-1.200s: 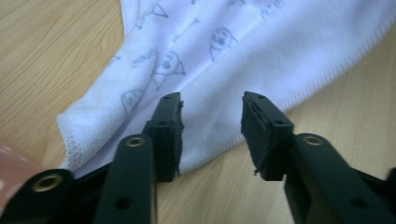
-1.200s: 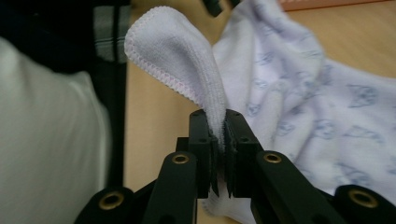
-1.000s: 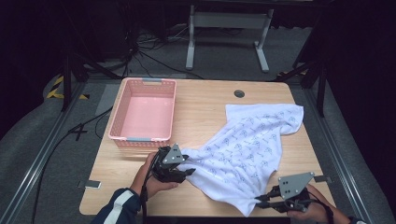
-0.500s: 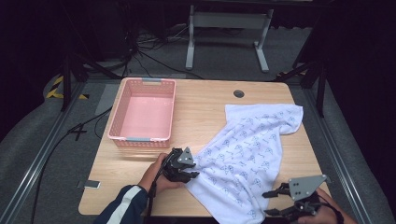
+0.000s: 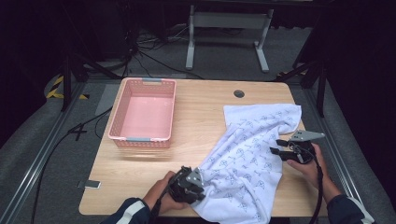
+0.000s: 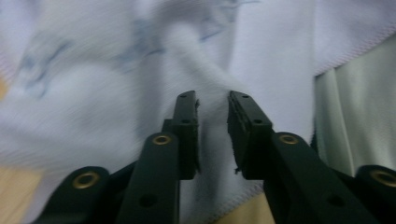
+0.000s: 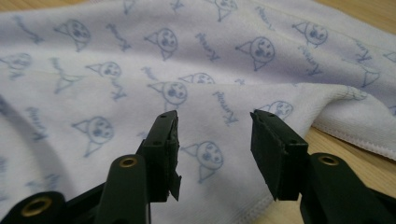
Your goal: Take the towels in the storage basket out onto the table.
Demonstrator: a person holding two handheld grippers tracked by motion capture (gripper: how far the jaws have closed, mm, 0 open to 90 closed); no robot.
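A wooden bench [image 5: 205,135] carries a white towel [image 5: 250,154] printed with blue figures, spread across its right half and hanging over the near edge. An empty pink basket [image 5: 143,114] sits well to the left. The left tongs [image 5: 198,184] pinch a towel fold at the near edge. The right tongs [image 5: 276,147] gape open over the towel's right side, holding nothing.

White terry-cloth towel with pale blue cartoon print [image 5: 254,149], rumpled, spread diagonally over the right half of the wooden table. Far corner lies flat near the table's right rear; near end hangs off the front edge. A raised fold [image 6: 210,100] is bunched at its near-left part. Right edge doubled over, hem visible [image 7: 355,135].
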